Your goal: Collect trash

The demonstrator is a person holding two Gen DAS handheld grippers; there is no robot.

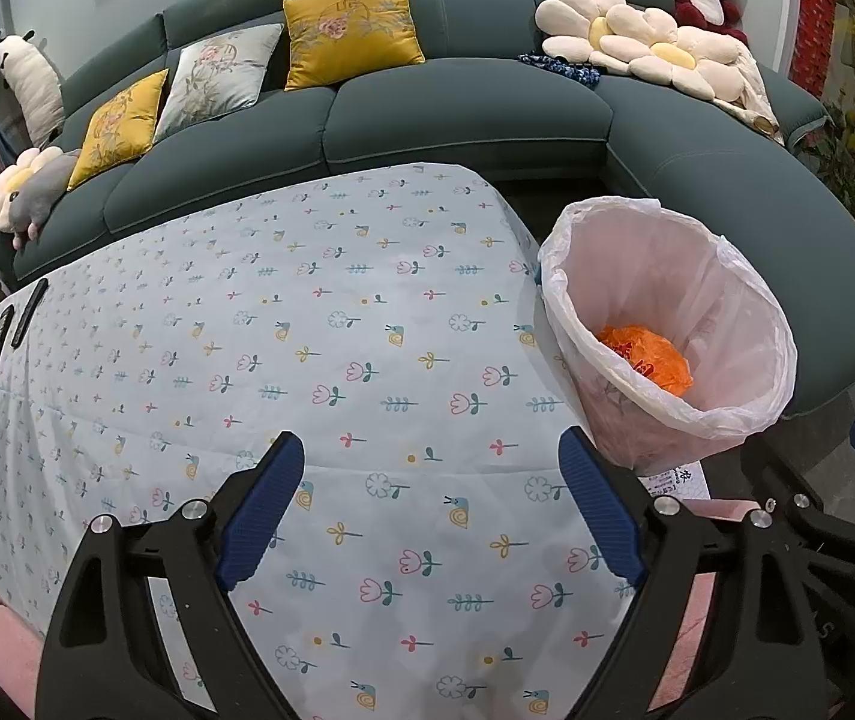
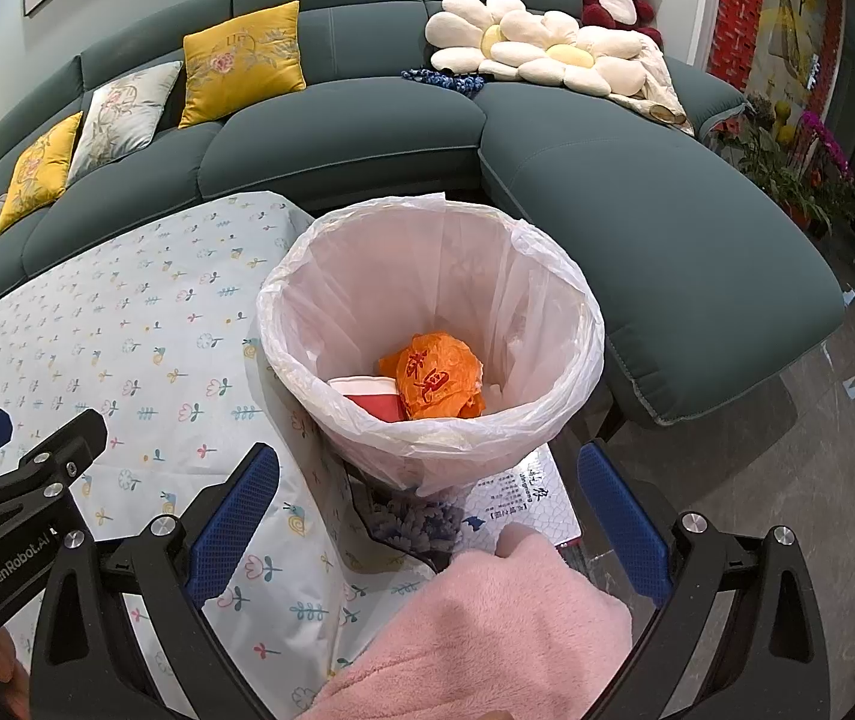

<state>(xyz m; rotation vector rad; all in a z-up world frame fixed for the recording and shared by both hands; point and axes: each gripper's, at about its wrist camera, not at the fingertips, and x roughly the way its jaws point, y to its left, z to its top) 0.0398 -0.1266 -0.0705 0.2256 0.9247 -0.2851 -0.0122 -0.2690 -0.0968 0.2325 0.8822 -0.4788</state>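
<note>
A bin lined with a thin white bag (image 2: 427,300) stands at the right end of the table, also seen as the bin (image 1: 667,324) in the left wrist view. Inside lie a crumpled orange wrapper (image 2: 436,381) and a red and white paper cup (image 2: 367,399); the left wrist view shows the orange wrapper (image 1: 646,357). My left gripper (image 1: 430,507) hangs open over the flowered tablecloth (image 1: 307,330), nothing between its blue pads. My right gripper (image 2: 427,522) is open just in front of the bin, nothing gripped.
A pink fleece-covered knee (image 2: 481,624) sits under the right gripper beside a white printed box (image 2: 523,498). Two dark remotes (image 1: 13,324) lie at the table's far left. A green sofa (image 1: 457,114) with cushions wraps behind the table and bin.
</note>
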